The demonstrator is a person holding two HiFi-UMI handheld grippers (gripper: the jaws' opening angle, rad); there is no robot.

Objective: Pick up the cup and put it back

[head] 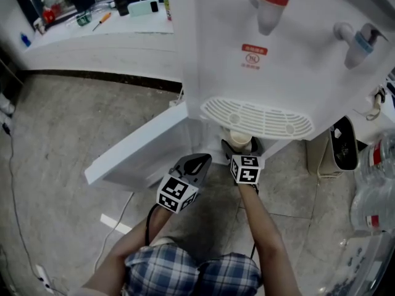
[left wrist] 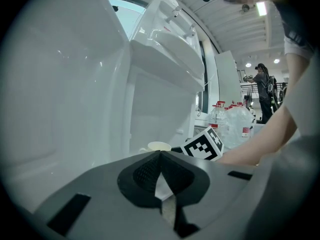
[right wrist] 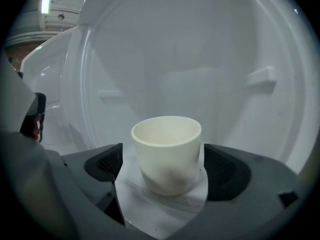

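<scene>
A cream cup (right wrist: 167, 151) stands upright on the white floor inside the water dispenser's lower cabinet (right wrist: 200, 64). My right gripper (right wrist: 167, 166) is open around it, one black pad on each side and a small gap to the cup wall. In the head view the cup (head: 240, 139) sits just under the drip grille, with the right gripper (head: 241, 147) reaching in. My left gripper (head: 196, 160) hovers shut and empty to the left of it, in front of the cabinet. From the left gripper view the cup (left wrist: 159, 146) shows just beyond the closed left gripper (left wrist: 161, 156).
The cabinet door (head: 139, 147) stands swung open to the left. The drip grille (head: 256, 117) overhangs the cup, with a red tap (head: 271, 5) and a blue tap (head: 358, 42) above. Water bottles (head: 373, 184) stand at the right. A cable (head: 18, 227) runs along the floor at left.
</scene>
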